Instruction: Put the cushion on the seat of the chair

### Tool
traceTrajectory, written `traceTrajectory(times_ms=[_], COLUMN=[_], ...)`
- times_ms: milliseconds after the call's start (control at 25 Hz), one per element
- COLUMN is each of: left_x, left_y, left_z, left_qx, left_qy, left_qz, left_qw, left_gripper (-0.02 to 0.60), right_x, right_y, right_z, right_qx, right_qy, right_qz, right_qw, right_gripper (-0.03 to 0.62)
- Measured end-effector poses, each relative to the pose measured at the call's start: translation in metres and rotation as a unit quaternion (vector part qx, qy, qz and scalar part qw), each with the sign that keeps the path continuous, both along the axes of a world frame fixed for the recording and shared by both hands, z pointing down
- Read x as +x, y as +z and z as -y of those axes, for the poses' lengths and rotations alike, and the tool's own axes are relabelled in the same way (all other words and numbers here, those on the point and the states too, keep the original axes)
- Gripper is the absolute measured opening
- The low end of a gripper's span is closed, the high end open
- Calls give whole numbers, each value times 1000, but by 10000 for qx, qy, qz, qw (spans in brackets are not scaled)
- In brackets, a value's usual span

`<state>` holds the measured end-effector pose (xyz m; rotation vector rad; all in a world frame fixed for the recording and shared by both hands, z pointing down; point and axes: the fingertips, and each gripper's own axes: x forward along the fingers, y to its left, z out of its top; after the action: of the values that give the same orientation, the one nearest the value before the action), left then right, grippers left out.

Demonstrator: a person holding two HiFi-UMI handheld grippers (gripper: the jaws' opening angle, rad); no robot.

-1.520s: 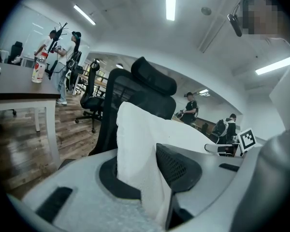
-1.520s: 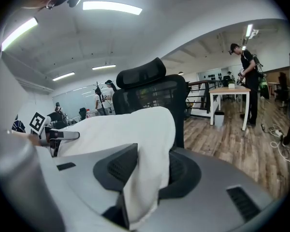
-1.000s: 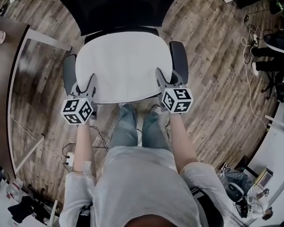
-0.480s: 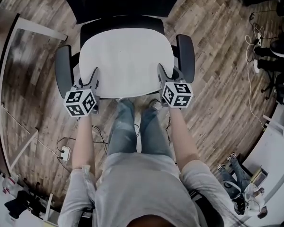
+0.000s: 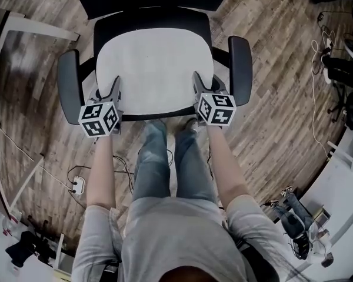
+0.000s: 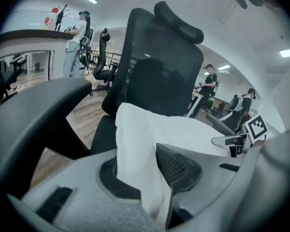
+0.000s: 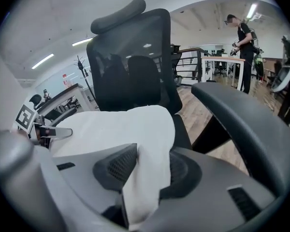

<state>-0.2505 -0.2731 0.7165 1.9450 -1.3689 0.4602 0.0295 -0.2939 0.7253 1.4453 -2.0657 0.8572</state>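
Left gripper [image 5: 107,94] and right gripper [image 5: 202,88] each pinch a near corner of the white cushion [image 5: 156,69], seemingly almost down on the chair [image 5: 240,63] seat, with only the release left.

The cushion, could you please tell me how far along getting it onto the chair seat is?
Done: the white cushion is lined up over the office chair's seat, between the armrests. In hand: the left hand-held gripper and right hand-held gripper each clamp a front corner. Left: releasing both; whether it fully rests on the seat, I cannot tell.
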Motion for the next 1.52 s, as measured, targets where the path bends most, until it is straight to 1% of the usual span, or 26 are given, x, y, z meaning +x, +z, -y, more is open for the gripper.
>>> traceTrajectory(times_ms=[120, 400, 680, 920, 1240, 1400, 1520], left_x=[0, -2, -2, -4, -8, -7, -8], left_y=[17, 46, 65, 82, 96, 94, 91], left_z=[3, 10, 14, 11, 10, 11, 13], left_qx=[-77, -263, -393, -608, -796, -742, -663], left_qy=[36, -19, -46, -57, -104, -71, -18], left_qz=[127, 232, 238, 258, 275, 237, 298], left_qw=[9999, 9994, 9989, 9978, 9964, 9969, 9974], left_gripper=[77, 77, 77, 80, 85, 95, 103], right_x=[-1, -3, -2, -5, -4, -2, -1], right_y=[17, 49, 69, 83, 96, 96, 95], right_z=[3, 11, 20, 19, 17, 15, 15], right_qx=[-80, -255, -421, -567, -726, -718, -673], right_qy=[-22, -16, -55, -120, -21, 78, 89], right_qz=[-47, -65, -112, -241, -283, -222, -220], right_qw=[10000, 9997, 9990, 9980, 9970, 9971, 9974], right_gripper=[118, 120, 123, 124, 129, 138, 146])
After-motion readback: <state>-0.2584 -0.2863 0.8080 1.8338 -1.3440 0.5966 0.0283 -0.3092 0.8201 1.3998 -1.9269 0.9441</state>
